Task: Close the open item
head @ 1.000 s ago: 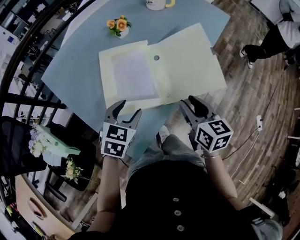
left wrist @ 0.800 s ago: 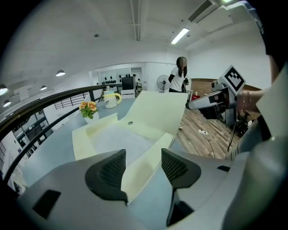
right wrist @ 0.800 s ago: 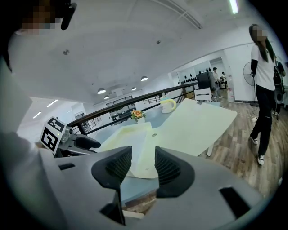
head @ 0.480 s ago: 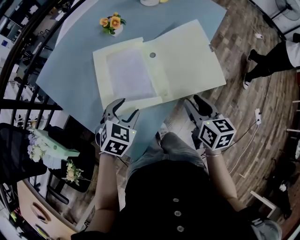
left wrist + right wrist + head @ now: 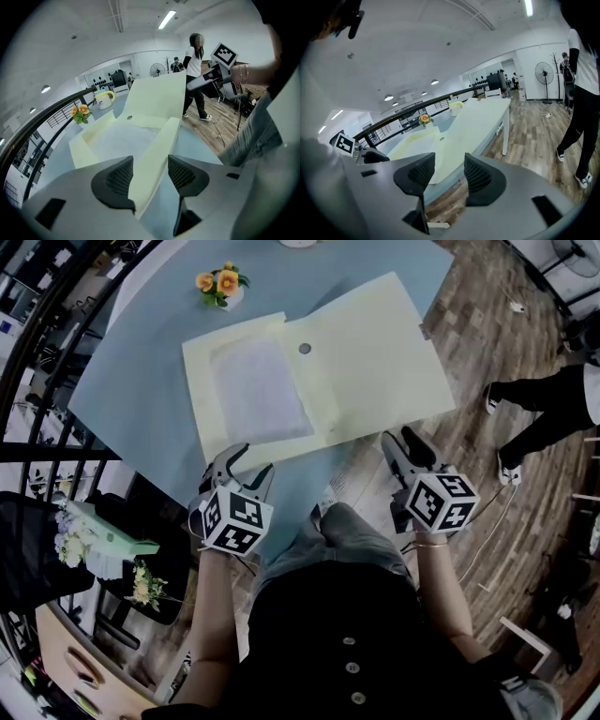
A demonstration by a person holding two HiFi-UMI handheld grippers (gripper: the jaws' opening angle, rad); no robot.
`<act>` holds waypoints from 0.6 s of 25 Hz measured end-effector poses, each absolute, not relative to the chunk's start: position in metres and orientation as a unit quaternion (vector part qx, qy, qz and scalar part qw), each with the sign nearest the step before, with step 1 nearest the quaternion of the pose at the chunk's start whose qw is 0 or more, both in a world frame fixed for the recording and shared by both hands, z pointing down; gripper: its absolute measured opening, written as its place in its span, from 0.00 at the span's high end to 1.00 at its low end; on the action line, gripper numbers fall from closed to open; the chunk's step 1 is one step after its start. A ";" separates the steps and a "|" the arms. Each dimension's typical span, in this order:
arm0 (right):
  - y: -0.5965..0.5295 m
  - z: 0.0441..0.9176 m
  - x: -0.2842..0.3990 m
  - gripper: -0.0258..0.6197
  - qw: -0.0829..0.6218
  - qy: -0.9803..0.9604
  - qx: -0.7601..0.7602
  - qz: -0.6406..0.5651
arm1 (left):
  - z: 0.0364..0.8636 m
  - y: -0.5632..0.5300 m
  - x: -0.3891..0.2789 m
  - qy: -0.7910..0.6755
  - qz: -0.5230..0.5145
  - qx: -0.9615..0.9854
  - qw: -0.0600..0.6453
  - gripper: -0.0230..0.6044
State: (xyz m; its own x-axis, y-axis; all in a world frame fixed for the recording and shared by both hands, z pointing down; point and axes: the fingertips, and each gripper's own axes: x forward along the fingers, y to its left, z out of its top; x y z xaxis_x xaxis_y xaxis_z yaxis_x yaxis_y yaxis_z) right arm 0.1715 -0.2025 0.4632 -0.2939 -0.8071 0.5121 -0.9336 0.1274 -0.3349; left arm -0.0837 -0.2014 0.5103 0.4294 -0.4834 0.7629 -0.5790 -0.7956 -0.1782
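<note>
A pale yellow folder (image 5: 375,352) lies open on the blue-grey table (image 5: 131,390). Its left half holds white paper (image 5: 258,390), and its wide right flap hangs past the table's near-right edge. My left gripper (image 5: 246,465) is at the folder's near edge. In the left gripper view the narrow near flap (image 5: 159,150) runs between that gripper's (image 5: 151,174) parted jaws, and the pads do not press on it. My right gripper (image 5: 403,439) is just off the wide flap's near corner. Its (image 5: 449,173) jaws are opening, and the flap's corner (image 5: 440,171) shows beyond the gap, untouched.
A small pot of orange flowers (image 5: 217,282) and a mug (image 5: 104,98) stand on the table beyond the folder. A dark railing (image 5: 37,381) curves along the left. To the right is wooden floor, where a person (image 5: 553,409) walks.
Both grippers have edged forward toward the folder's near edge, the right one also drifting right. The person on the floor has walked nearer.
</note>
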 end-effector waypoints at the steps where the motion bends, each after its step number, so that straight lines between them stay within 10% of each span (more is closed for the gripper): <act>1: -0.204 0.464 0.174 0.67 0.101 -0.740 0.589 0.308 | 0.511 -0.202 -0.084 -0.314 0.431 0.844 0.056 0.57; 15: -0.224 0.471 0.205 0.71 0.076 -0.711 0.624 0.317 | 0.516 -0.203 -0.085 -0.310 0.429 0.846 0.071 0.57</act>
